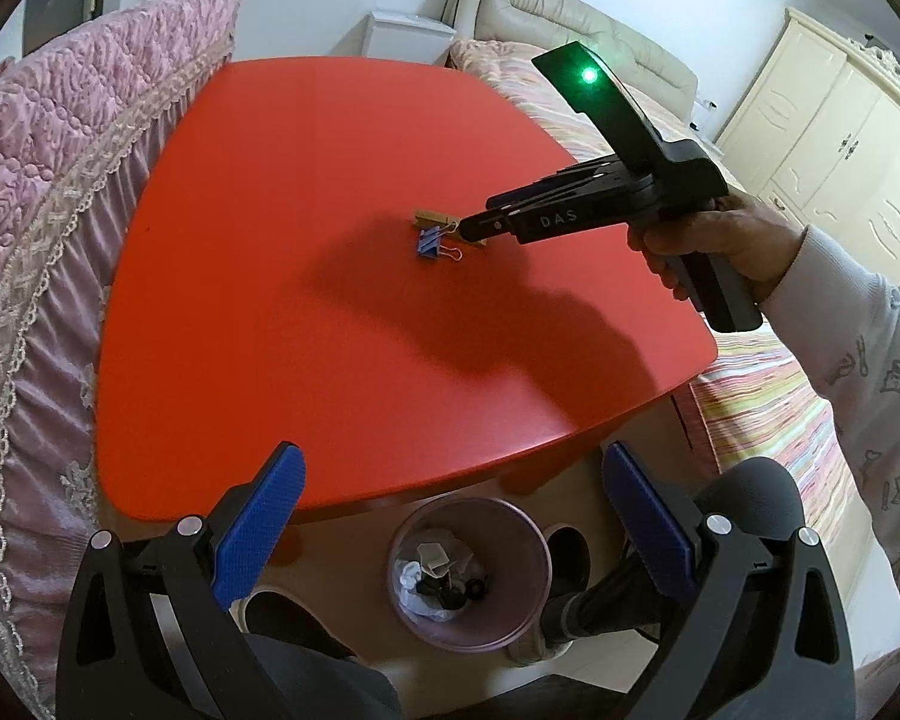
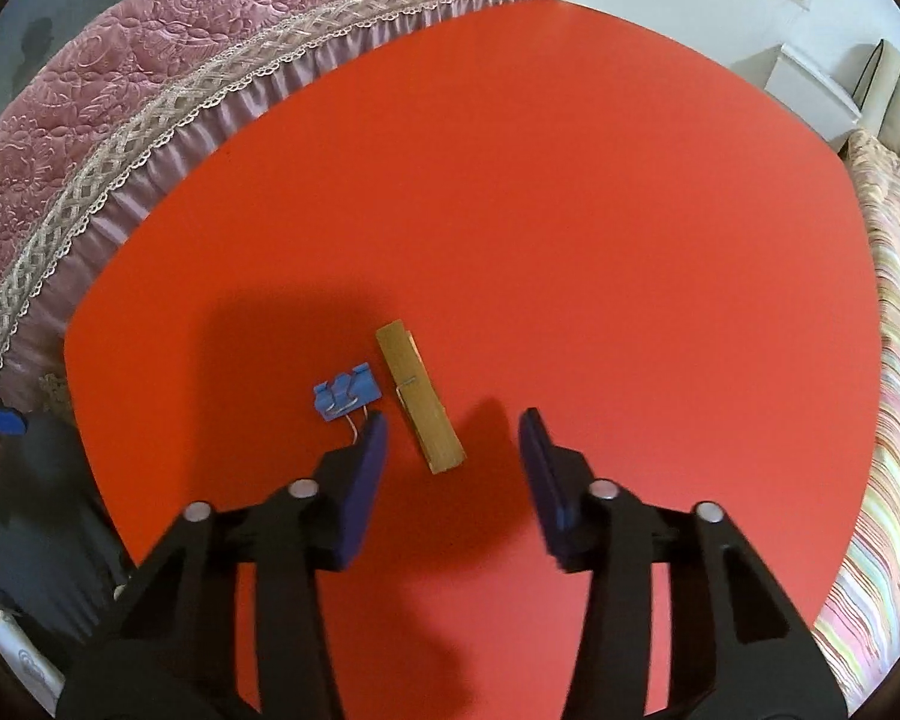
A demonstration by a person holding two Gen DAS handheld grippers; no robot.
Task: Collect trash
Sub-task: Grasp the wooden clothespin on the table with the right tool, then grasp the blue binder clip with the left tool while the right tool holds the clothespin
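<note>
Reaching with our right hand-held gripper [image 2: 453,438] spread wide, we judge the peg [image 2: 419,397] light, stiff, best pinched across its flat sides.

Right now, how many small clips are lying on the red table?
2. A blue metal binder clip lies mid-table; a wooden clothespin lies just beside it, between the open right gripper's fingertips. None looks hidden on the red table.

The surface [image 2: 570,210] is smooth matt red. The peg [image 2: 420,399] is bare wood; the binder clip [image 2: 345,397] blue-painted metal; the bed cover [image 2: 120,90] quilted pink cloth with lace.
</note>
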